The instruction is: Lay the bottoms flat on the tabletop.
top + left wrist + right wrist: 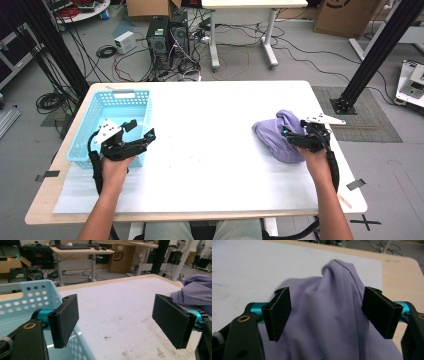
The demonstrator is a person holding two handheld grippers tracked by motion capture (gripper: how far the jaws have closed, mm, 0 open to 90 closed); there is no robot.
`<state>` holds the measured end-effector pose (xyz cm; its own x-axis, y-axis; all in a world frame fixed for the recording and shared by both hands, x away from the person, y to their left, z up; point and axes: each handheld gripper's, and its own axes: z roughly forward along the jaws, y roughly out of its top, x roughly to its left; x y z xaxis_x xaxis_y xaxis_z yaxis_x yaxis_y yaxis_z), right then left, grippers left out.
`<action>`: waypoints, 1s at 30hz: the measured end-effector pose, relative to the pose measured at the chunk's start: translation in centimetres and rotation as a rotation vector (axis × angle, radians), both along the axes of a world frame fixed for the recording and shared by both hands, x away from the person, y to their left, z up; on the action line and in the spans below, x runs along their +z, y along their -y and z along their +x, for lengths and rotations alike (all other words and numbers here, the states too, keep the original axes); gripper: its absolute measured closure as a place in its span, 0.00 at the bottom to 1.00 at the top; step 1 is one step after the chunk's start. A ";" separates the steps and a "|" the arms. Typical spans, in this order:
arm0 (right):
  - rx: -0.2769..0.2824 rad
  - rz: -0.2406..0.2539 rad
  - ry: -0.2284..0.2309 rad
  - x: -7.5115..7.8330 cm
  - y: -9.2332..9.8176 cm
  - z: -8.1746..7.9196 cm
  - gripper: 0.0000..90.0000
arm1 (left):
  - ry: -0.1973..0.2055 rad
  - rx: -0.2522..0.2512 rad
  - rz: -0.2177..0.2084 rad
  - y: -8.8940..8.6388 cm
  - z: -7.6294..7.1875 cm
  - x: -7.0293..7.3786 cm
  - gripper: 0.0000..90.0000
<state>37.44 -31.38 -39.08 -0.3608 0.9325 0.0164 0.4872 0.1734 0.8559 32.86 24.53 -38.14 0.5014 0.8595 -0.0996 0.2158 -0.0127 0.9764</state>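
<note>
my right claw (325, 315) gapes wide around the lilac cloth (332, 322) heaped at the surface's (210, 150) right edge, so i should push deeper into a thick fold before pinching.

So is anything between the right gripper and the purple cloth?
Nothing visible. The right gripper stands open right over the purple cloth, whose bunched fold rises between the jaws; the pads do not look pressed on it yet. The white table around it is bare.
</note>
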 end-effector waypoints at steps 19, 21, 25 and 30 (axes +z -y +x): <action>0.218 0.036 -0.123 -1.7 -4.3 0.6 0.93 | -0.009 -0.021 0.017 1.2 0.1 -0.3 0.25; 0.236 0.054 -0.111 -1.5 -5.2 0.4 0.93 | -0.011 -0.022 0.018 1.2 0.1 -0.4 0.25; 0.297 0.083 -0.089 -0.8 -7.5 0.2 0.93 | -0.014 -0.029 0.020 1.5 0.1 -0.4 0.25; 0.355 0.109 -0.082 0.0 -9.7 0.0 0.95 | -0.018 -0.031 0.013 2.0 -0.2 -0.6 0.25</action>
